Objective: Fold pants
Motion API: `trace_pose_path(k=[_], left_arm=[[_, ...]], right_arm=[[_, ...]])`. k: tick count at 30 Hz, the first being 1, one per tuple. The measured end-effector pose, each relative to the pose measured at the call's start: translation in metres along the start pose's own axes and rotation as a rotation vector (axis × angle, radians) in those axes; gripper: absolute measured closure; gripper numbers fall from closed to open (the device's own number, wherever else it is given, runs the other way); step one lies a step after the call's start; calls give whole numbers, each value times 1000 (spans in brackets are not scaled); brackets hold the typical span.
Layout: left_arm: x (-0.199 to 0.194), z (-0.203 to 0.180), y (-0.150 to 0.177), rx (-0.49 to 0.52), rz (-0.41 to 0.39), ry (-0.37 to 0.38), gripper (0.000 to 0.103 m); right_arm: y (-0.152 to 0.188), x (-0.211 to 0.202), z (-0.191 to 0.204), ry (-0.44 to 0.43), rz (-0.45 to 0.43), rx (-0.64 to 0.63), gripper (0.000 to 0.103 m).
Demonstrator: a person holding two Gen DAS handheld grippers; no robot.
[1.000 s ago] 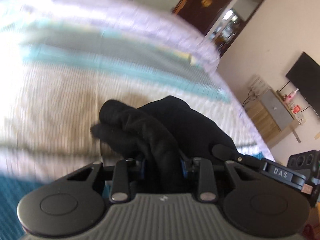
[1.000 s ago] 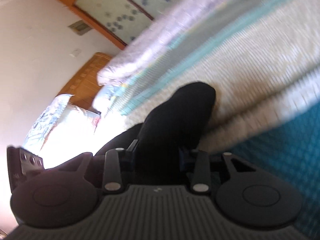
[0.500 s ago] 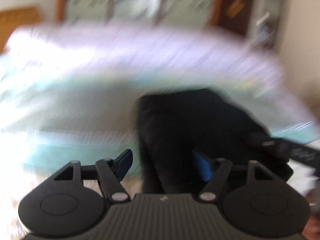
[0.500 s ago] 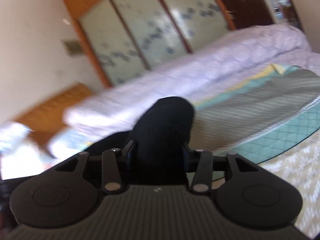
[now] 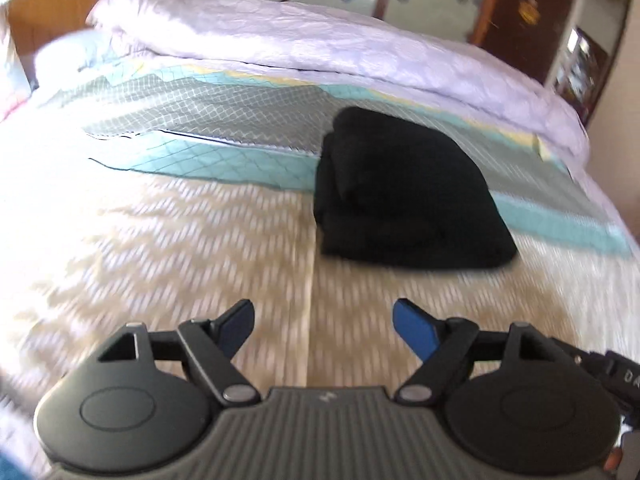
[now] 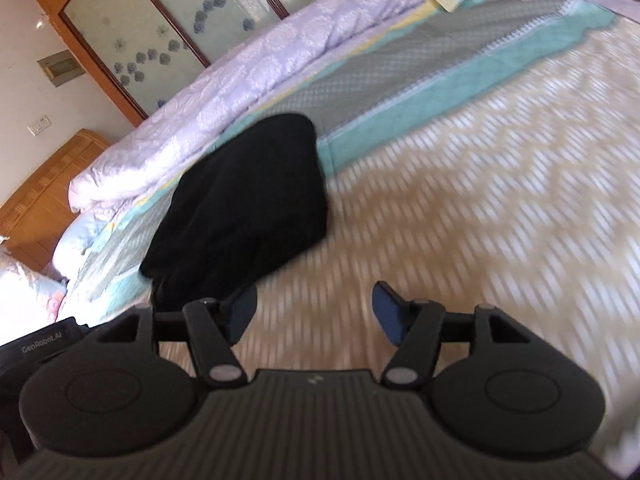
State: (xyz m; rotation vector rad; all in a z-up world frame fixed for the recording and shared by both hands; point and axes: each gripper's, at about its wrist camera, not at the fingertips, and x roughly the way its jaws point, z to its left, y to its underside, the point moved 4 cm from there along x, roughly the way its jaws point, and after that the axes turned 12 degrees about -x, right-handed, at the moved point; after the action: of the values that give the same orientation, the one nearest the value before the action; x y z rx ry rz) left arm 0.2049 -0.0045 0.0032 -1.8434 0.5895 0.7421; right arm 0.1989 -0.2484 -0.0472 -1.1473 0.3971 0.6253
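The black pants lie folded into a thick bundle on the patterned bedspread, straddling its teal stripe. In the left wrist view my left gripper hovers short of the bundle, its jaws opening with only bedspread between the blue pads. In the right wrist view the pants sit up and to the left of my right gripper, whose jaws are also opening and hold nothing. Neither gripper touches the cloth.
A rolled lilac quilt lies along the far side of the bed, with pillows near a wooden headboard. Glass-panelled wardrobe doors stand behind. The other gripper's body shows at the left edge.
Both grippers were shut on the black pants a second ago; both have let go and pulled back, and the folded bundle now rests on the bed ahead of them.
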Motion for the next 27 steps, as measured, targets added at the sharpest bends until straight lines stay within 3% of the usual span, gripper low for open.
trace_pose_path(k=[7,11,14,18,27], left_arm=[[-111,-7,93,140,43,-21,21],[-164,-4,129,151,28,-19,7],[-192,-3,148,168,-21,-23,3],[-217,0,167,157,-69,-25,0],[-236,-3,180,179,-78,-6,0]], right_arm=[[73,-100,38,20,68,-56,37],[109,-152,48,61,59,-87,35],[124,-175,58,58,48,-104,35],[137,-195,73,81,14,-144,33],[167,-221,90,93,12,-199,33]])
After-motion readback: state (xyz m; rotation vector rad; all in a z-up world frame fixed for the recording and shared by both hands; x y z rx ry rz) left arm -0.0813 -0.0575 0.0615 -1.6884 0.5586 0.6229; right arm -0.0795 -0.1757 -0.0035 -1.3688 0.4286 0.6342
